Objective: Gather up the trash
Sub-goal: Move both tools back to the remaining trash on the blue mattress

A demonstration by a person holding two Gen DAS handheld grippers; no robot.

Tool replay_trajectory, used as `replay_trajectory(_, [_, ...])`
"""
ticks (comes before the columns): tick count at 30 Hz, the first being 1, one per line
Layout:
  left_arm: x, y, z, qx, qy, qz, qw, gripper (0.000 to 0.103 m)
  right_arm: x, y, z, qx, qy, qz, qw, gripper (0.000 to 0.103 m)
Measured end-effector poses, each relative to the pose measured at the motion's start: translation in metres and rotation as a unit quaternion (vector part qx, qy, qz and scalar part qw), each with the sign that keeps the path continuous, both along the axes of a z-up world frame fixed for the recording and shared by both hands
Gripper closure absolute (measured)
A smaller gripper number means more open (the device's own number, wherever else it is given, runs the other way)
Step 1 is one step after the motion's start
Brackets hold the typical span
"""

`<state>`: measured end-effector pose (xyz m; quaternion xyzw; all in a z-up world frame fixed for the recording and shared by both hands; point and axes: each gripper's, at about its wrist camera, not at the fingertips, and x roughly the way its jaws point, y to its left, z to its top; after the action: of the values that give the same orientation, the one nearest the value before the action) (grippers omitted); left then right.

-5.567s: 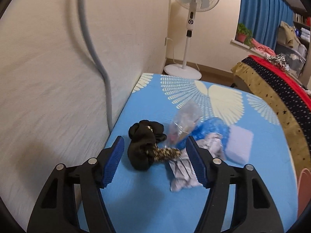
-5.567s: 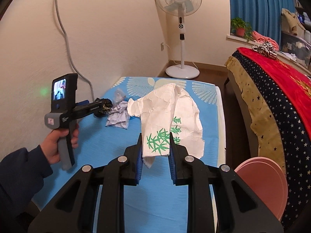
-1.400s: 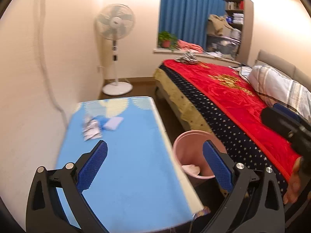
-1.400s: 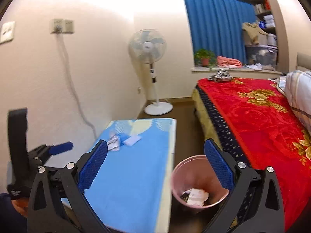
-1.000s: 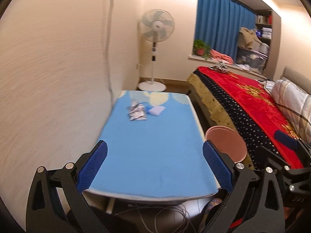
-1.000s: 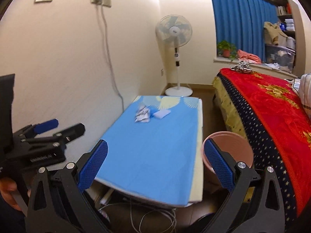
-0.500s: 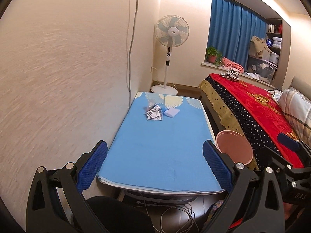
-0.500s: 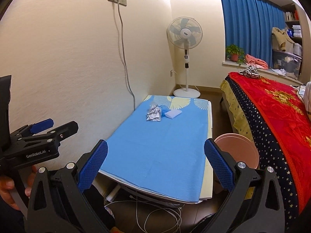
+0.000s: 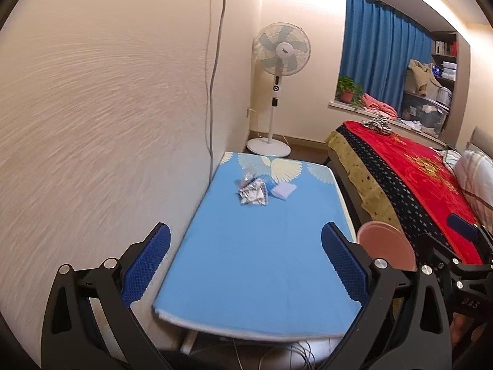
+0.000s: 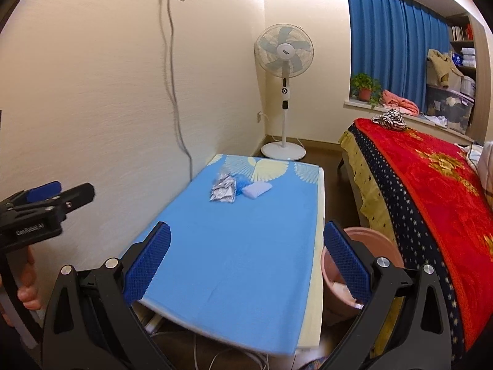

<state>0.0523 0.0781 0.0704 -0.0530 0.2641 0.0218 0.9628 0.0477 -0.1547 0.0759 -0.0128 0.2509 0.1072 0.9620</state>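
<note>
Count, table top: one crumpled silver-and-white printed wrapper [image 9: 253, 193], one clear crinkled plastic bag [image 9: 246, 178], one crumpled blue plastic piece [image 10: 239, 182], one pale lavender rectangular pad [image 9: 284, 190]. Floor: one round pink plastic bin [image 10: 366, 240], one white pedestal fan [image 10: 284, 50]. Two wide-open black grippers with blue pads: left gripper [image 9: 245, 266], right gripper [image 10: 246, 266].

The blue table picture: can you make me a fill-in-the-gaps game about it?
1. The crumpled wrapper lies on the ___ table.
2. The pink bin stands between the table and the ___.
3. Both grippers, left and right, are ___.
4. The fan stands on the ___.

Answers: blue; bed; open; floor
</note>
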Motion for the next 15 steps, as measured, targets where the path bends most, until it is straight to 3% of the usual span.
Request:
replay_trajectory(8, [0.104,0.009,-0.022,0.009,0.015,0.030,0.9994,0.008,0.133,0.006,-0.040,0.002,0.006,-0.009,1.000,0.006])
replay_trajectory(15, [0.193,0.015,-0.058,0.019,0.027,0.043,0.9986,0.008,0.259,0.019,-0.107,0.024,0.058,-0.036,0.997,0.027])
